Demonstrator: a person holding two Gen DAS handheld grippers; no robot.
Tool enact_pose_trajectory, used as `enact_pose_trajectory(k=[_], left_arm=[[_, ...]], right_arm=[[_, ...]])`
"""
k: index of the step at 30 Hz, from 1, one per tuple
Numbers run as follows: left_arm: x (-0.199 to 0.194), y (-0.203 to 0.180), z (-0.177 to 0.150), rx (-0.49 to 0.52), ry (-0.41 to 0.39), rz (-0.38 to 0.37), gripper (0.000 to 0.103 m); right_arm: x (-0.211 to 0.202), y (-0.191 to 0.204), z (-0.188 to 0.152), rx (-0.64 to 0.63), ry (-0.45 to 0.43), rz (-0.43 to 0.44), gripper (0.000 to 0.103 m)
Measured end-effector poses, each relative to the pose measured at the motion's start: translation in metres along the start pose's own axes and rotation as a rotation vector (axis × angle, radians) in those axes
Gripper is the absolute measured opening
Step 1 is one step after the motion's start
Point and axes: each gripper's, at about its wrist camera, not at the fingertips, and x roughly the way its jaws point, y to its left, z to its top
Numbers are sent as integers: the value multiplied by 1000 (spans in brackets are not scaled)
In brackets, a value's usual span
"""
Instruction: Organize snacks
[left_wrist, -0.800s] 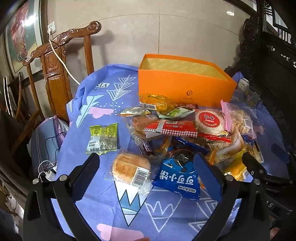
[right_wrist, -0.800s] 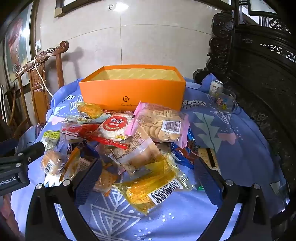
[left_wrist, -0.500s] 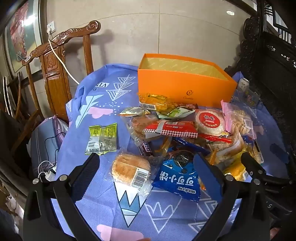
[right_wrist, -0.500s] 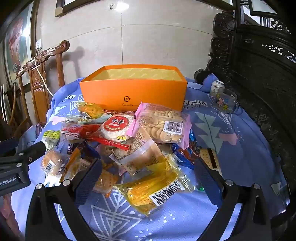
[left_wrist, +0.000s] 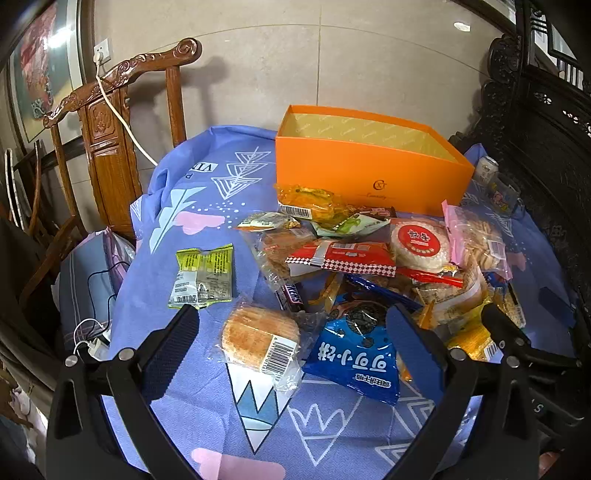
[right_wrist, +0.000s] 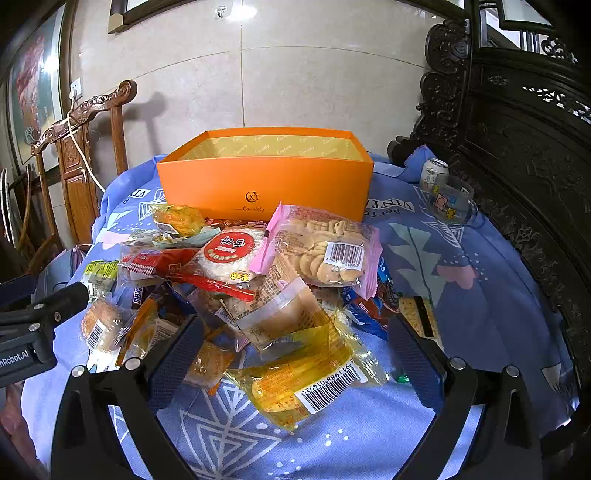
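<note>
A pile of wrapped snacks lies on a blue patterned tablecloth (left_wrist: 207, 424) in front of an empty open orange box (left_wrist: 369, 173), also in the right wrist view (right_wrist: 266, 184). My left gripper (left_wrist: 291, 354) is open above a wrapped round bun (left_wrist: 258, 338) and a blue packet (left_wrist: 354, 358). My right gripper (right_wrist: 295, 354) is open above a yellow packet (right_wrist: 306, 380) and a clear-wrapped cake (right_wrist: 280, 317). A pink-edged biscuit bag (right_wrist: 328, 251) and a round red-label rice cake (right_wrist: 231, 253) top the pile. A green-yellow packet (left_wrist: 203, 275) lies apart at left.
A carved wooden chair (left_wrist: 110, 122) with a white cable stands at back left. A can (right_wrist: 434, 175) and a glass mug (right_wrist: 452, 201) stand at back right by dark carved furniture (right_wrist: 517, 147). The left gripper's body (right_wrist: 29, 332) shows at left in the right wrist view.
Both grippers have barely shifted; the right one eased slightly back from the pile. Nothing was taken hold of or let go.
</note>
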Motion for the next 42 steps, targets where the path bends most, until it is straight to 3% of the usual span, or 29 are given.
enact_pose_trajectory(k=[42], left_arm=[[-4,-4,-2,-1,-5,-3,99]], right_arm=[[-1,-3,1,8,-1,7,100]])
